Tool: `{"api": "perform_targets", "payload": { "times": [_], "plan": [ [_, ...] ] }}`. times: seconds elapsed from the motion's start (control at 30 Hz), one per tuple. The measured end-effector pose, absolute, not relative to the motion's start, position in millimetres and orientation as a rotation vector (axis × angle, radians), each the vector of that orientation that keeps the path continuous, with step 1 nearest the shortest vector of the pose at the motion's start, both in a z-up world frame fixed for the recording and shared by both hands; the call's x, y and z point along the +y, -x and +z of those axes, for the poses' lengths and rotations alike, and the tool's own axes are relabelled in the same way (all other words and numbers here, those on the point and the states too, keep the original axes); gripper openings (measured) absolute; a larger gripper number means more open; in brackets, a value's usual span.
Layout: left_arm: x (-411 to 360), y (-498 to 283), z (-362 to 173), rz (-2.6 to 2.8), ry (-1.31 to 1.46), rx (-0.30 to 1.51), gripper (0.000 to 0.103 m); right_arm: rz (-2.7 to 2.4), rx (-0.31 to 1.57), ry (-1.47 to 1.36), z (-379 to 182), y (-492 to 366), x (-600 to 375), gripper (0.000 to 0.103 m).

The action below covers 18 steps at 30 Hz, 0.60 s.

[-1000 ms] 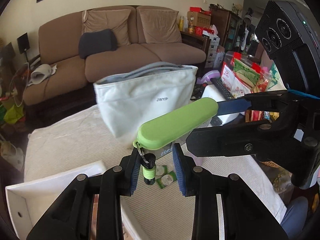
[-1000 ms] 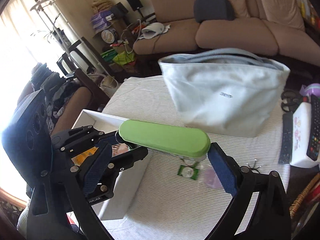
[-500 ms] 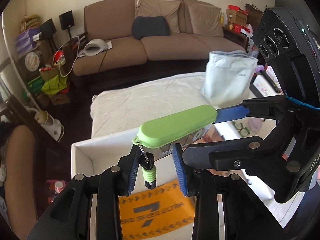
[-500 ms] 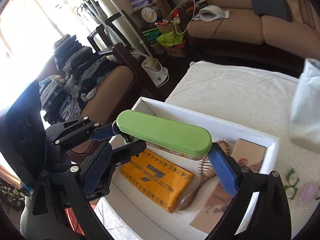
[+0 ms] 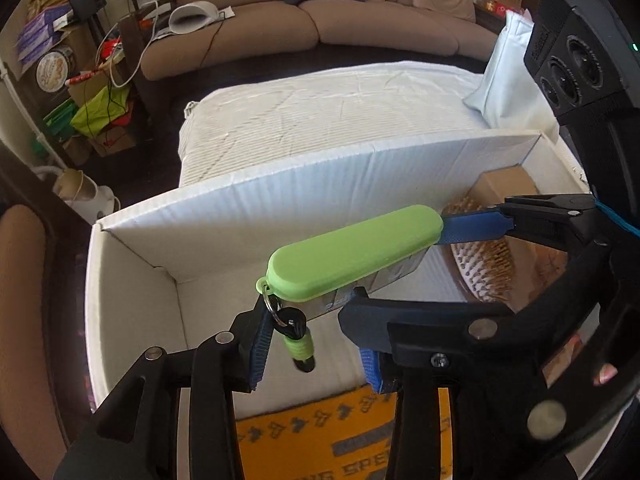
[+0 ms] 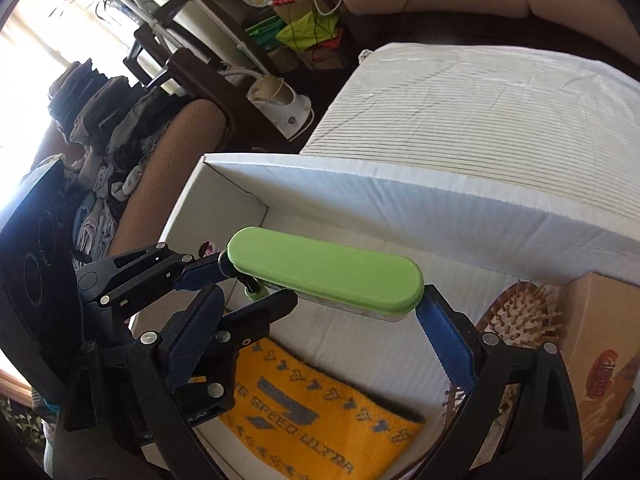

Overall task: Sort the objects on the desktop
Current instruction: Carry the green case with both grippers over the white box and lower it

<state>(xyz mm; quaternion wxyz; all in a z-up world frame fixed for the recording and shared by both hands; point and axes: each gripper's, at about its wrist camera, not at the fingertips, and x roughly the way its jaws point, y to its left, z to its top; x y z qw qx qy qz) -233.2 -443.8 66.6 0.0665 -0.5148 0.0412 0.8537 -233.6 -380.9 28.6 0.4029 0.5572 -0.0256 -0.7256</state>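
A long, flat case with a matte lime-green lid with rounded ends (image 5: 354,250) (image 6: 326,272) over a paler, translucent lower half hung above the open white cardboard box (image 5: 280,184) (image 6: 440,196), clear of its floor. From a small loop at one end dangled a metal ring carrying a short ribbed green-and-black toggle (image 5: 298,340).

The right claw (image 6: 320,312) was pinching the case lengthwise, one blue-padded finger (image 6: 448,340) pressed against the rounded far end and the other at the loop end. The left claw (image 5: 312,344) stood spread below the loop end; its left pad (image 5: 260,344) lay just beside the ring and toggle, but whether it touched them I could not tell.

Inside the box lay a folded orange towel with grey printed lettering (image 6: 320,432) (image 5: 320,440), a wooden paddle hairbrush with pin bristles (image 6: 524,316) (image 5: 486,264), and a brown cardboard carton (image 6: 600,360) against the far corner. The box sat on a bench covered by a white ribbed cloth (image 5: 340,100) (image 6: 480,96), with a pale fabric bag (image 5: 508,80) standing behind it.
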Motion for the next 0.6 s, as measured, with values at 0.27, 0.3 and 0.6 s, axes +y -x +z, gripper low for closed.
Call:
{"api": "perform_targets", "payload": {
  "times": [0.27, 0.3, 0.6],
  "plan": [
    [-429.9, 256.8, 42.3, 2.531, 1.625, 0.138, 0.039, -1.856, -0.088, -1.46, 6.3, 245.9, -368.5, 0.096],
    [-430.1, 258.4, 40.5, 2.532, 1.626, 0.125, 0.039, -1.86, -0.087, -1.463, 6.0, 247.3, -367.7, 0.096],
    [-437.0, 262.8, 31.4, 2.534, 1.658, 0.064, 0.041, -1.899, -0.038, -1.442, 6.5, 252.6, -374.0, 0.095]
  ]
}}
